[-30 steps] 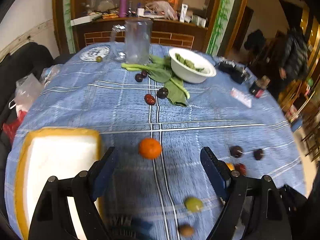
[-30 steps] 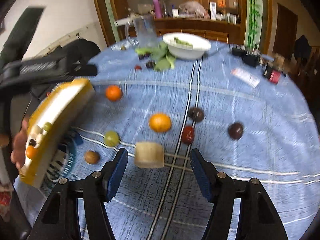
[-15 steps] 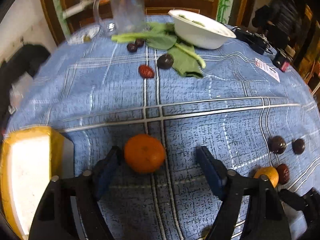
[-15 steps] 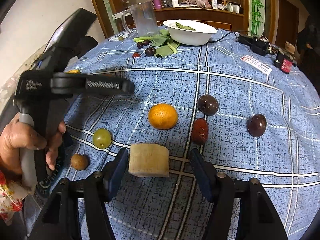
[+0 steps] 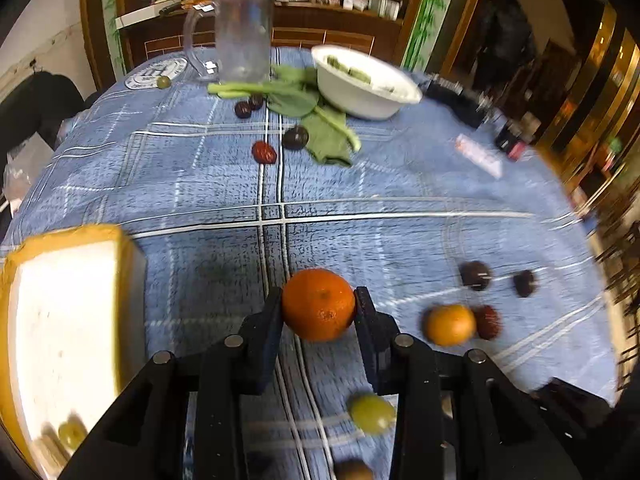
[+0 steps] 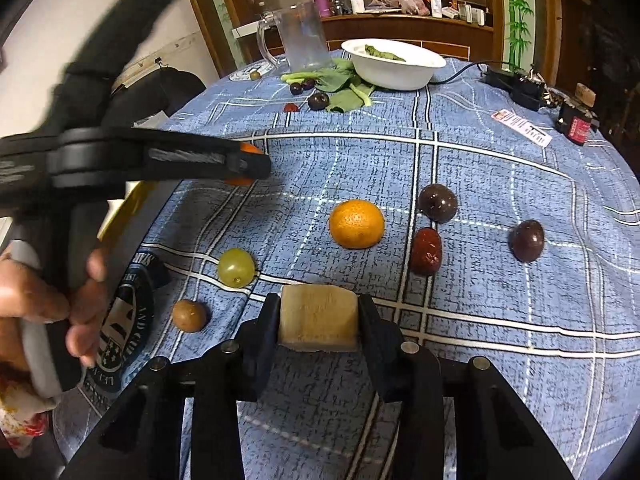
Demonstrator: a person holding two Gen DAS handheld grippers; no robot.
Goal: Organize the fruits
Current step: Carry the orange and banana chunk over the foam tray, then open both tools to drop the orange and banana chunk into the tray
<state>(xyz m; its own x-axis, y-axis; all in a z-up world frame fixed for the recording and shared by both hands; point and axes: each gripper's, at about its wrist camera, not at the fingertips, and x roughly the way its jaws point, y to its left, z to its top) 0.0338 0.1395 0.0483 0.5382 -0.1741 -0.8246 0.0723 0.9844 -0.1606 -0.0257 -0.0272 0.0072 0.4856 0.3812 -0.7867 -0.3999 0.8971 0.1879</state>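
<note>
My left gripper [image 5: 318, 304] is shut on an orange tangerine [image 5: 319, 304] and holds it over the blue cloth; it also shows in the right wrist view [image 6: 244, 164]. A white tray with a yellow rim [image 5: 64, 320] lies to its left with a green grape [image 5: 71, 434] in it. My right gripper [image 6: 319, 318] is shut on a pale yellow cut chunk of fruit [image 6: 319, 316]. Ahead of it lie a second tangerine [image 6: 356, 223], a green grape [image 6: 236, 267], a small brown fruit [image 6: 189, 315], a red date [image 6: 427, 251] and two dark plums [image 6: 437, 202] [image 6: 527, 240].
At the far side stand a white bowl [image 6: 394, 65], a clear glass mug [image 6: 304, 36] and green leaves [image 6: 340, 84] with several small dark fruits. A black charger [image 6: 516, 84] and a small label [image 6: 522, 127] lie at the right. A round printed coaster [image 6: 120, 320] lies at the near left.
My left gripper has shut on the tangerine that sat between its open fingers. My right gripper has shut on the pale chunk.
</note>
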